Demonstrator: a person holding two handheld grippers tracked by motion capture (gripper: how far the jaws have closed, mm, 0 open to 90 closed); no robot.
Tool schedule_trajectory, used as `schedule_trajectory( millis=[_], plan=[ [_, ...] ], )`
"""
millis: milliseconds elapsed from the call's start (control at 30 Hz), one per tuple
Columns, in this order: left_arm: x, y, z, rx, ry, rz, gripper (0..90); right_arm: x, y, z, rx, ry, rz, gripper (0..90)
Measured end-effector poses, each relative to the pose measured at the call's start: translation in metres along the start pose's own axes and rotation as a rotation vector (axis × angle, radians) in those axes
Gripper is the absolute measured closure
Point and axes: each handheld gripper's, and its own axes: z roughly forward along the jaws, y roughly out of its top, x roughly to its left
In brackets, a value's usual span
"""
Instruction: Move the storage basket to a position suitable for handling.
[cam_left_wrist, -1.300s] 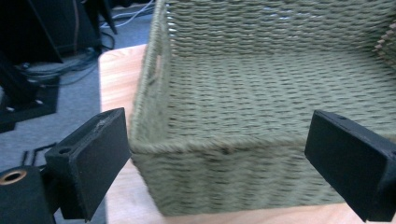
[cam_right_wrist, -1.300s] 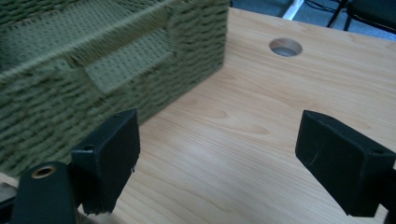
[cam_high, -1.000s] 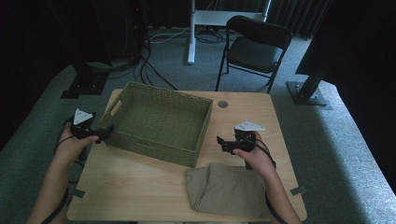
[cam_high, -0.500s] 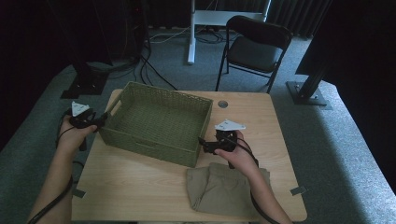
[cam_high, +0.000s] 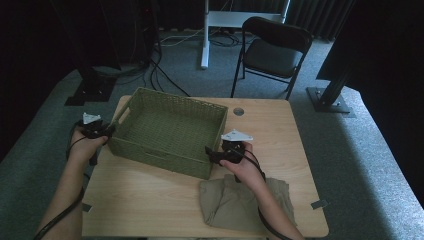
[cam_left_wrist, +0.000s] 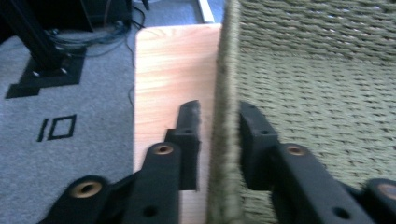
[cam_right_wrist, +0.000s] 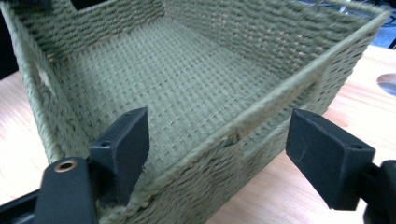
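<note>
A green woven basket (cam_high: 160, 155) sits on the wooden table (cam_high: 150, 200), left of centre. My left gripper (cam_high: 109, 131) is at its left wall. In the left gripper view the gripper (cam_left_wrist: 218, 109) has one jaw outside and one inside that wall (cam_left_wrist: 224, 70); the jaws have just been closing and now pinch it. My right gripper (cam_high: 209, 152) is at the basket's near right corner. In the right gripper view its jaws (cam_right_wrist: 219, 126) stand wide astride the rim (cam_right_wrist: 261, 105); they have just been closing a little and do not touch it.
A folded khaki cloth (cam_high: 235, 202) lies at the table's front right, partly under the right forearm. A round cable hole (cam_high: 238, 111) is in the tabletop behind the basket. A black folding chair (cam_high: 272, 47) stands beyond the table, with cables on the carpet.
The right gripper has moved left from above the cloth to the basket's right corner. The left gripper has moved in and down onto the left wall and closed on it.
</note>
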Motion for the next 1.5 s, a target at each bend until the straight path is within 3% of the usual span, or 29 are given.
schedule_trajectory(
  millis=[67, 133, 200, 300, 567, 767, 867, 967, 1033, 1100, 1233, 1367, 1500],
  plan=[
    [-0.003, 0.001, 0.000, 0.007, 0.019, 0.019, 81.0, 0.002, -0.003, 0.002, 0.017, -0.016, -0.014, 30.3],
    [-0.004, 0.001, 0.000, 0.009, 0.022, 0.009, 81.1, 0.002, -0.003, 0.001, 0.021, 0.003, 0.003, 35.3],
    [-0.005, 0.000, -0.001, 0.007, 0.018, 0.001, 81.2, 0.003, -0.002, 0.000, 0.023, 0.000, -0.009, 38.6],
    [-0.006, -0.002, -0.002, -0.001, 0.017, -0.004, 81.2, 0.005, -0.002, 0.000, 0.025, -0.017, -0.027, 39.7],
    [-0.015, -0.008, -0.007, -0.022, 0.010, -0.040, 81.2, -0.002, -0.003, 0.001, 0.024, -0.036, -0.015, 40.0],
    [-0.025, -0.009, -0.010, -0.003, 0.028, -0.029, 81.2, -0.010, -0.002, -0.002, 0.036, -0.028, -0.034, 47.3],
    [-0.029, -0.010, -0.011, -0.008, 0.010, -0.035, 81.2, -0.013, -0.002, -0.002, 0.036, -0.039, -0.038, 48.2],
    [-0.034, -0.013, -0.013, -0.017, -0.006, -0.038, 81.2, -0.022, -0.003, -0.004, 0.026, -0.058, -0.018, 49.2],
    [-0.038, -0.015, -0.014, -0.028, -0.017, -0.059, 81.2, -0.027, -0.004, -0.005, 0.029, -0.056, 0.036, 51.8],
    [-0.043, -0.017, -0.015, -0.031, -0.015, -0.062, 81.1, -0.031, -0.003, -0.007, 0.039, -0.060, 0.043, 57.5],
    [-0.052, -0.020, -0.019, -0.033, -0.017, -0.072, 81.2, -0.034, -0.003, -0.010, 0.043, -0.097, 0.026, 60.3],
    [-0.059, -0.022, -0.022, -0.030, -0.008, -0.072, 81.1, -0.040, -0.003, -0.012, 0.044, -0.107, 0.056, 63.0],
    [-0.064, -0.024, -0.024, -0.034, -0.016, -0.080, 81.1, -0.043, -0.003, -0.014, 0.050, -0.117, 0.058, 64.0]
  ],
)
